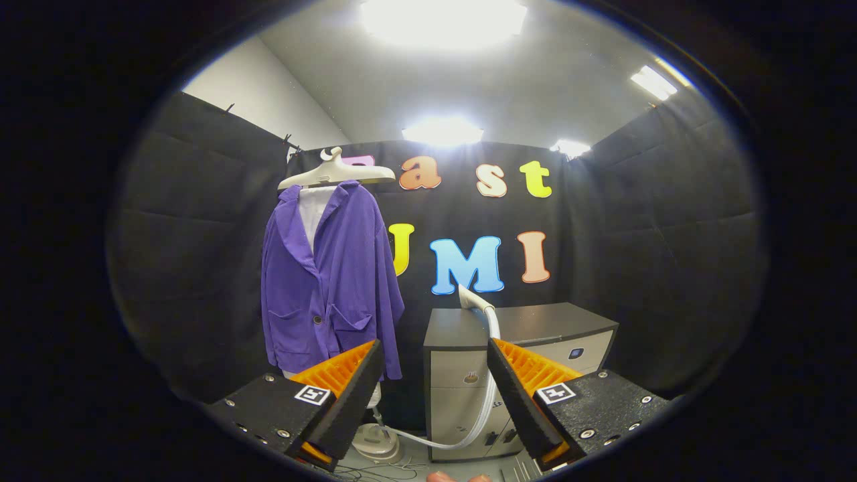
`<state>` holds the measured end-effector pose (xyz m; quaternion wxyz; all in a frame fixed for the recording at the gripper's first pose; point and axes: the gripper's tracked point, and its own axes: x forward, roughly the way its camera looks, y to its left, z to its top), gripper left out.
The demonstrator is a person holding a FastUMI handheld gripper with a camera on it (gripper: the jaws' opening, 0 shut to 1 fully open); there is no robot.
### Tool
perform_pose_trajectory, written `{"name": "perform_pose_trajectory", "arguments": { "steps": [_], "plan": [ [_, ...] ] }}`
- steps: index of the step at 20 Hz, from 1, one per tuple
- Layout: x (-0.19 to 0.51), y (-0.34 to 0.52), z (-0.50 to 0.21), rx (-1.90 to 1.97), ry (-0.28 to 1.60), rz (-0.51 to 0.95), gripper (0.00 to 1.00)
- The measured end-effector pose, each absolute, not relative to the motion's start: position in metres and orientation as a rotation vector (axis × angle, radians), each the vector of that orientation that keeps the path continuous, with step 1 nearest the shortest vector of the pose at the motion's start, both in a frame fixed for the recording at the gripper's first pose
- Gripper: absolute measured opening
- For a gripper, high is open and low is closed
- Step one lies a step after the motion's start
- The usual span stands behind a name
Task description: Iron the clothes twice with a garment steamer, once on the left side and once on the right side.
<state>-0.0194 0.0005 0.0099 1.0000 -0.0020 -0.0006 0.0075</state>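
Purple jacket [331,281]: hangs far left on a pale hanger [337,173]. Steamer head [473,299]: rests on the cabinet [535,320], far right, hose [479,418] trailing down. Gripper [435,381]: fingers spread, empty. Step: pick-up not begun; next, close on the head's handle.

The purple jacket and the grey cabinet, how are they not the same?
The purple jacket hangs from a hanger; the grey cabinet stands on the floor. The jacket is soft and droopy; the cabinet is hard and boxy. The steamer head rests on the cabinet, not on the jacket. Both are beyond the open tongs, which hold nothing.
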Motion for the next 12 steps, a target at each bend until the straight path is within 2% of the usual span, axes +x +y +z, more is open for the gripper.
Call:
{"name": "perform_pose_trajectory", "arguments": {
  "steps": [12],
  "plan": [
    [0.009, -0.016, 0.003, 0.078, 0.058, 0.009, 0.95]
  ]
}}
